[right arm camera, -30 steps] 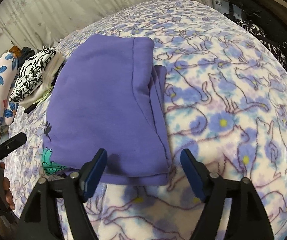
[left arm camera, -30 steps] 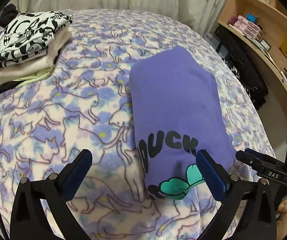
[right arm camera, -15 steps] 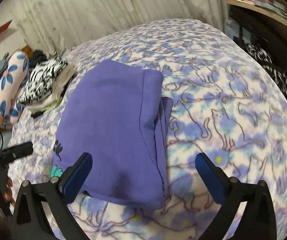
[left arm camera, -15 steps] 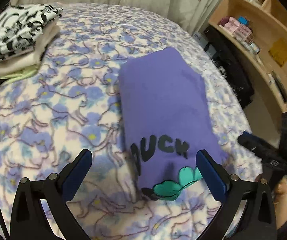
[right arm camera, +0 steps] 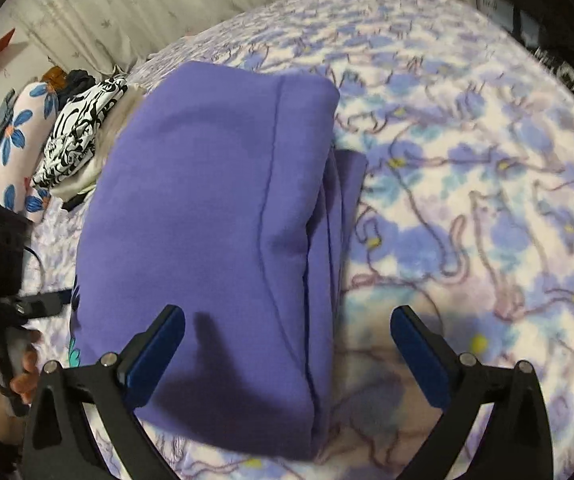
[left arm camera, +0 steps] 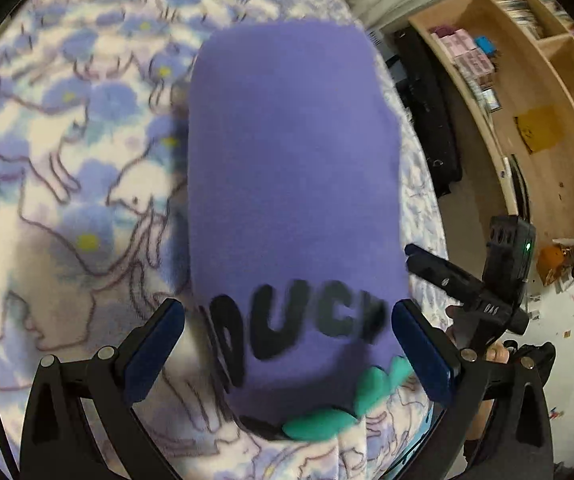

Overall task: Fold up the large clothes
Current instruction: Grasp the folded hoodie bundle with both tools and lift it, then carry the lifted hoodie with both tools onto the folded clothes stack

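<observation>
Cat-print bed (left arm camera: 67, 184) under folded purple garment (left arm camera: 291, 168); left gripper (left arm camera: 287, 344) now lower, right gripper (right arm camera: 287, 344) newly widened, both fingers spread, gripping nothing; next fold pending.

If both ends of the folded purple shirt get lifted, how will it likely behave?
The purple shirt is soft cloth, so it would probably sag in the middle. Loose layers along its right edge may slip apart. On the fleecy blanket it likely drags rather than slides.

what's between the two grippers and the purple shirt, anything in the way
Nothing visible. The left gripper stands open over the printed end of the purple shirt, and the right gripper stands open over its other end, with only the blanket beside it.
</observation>
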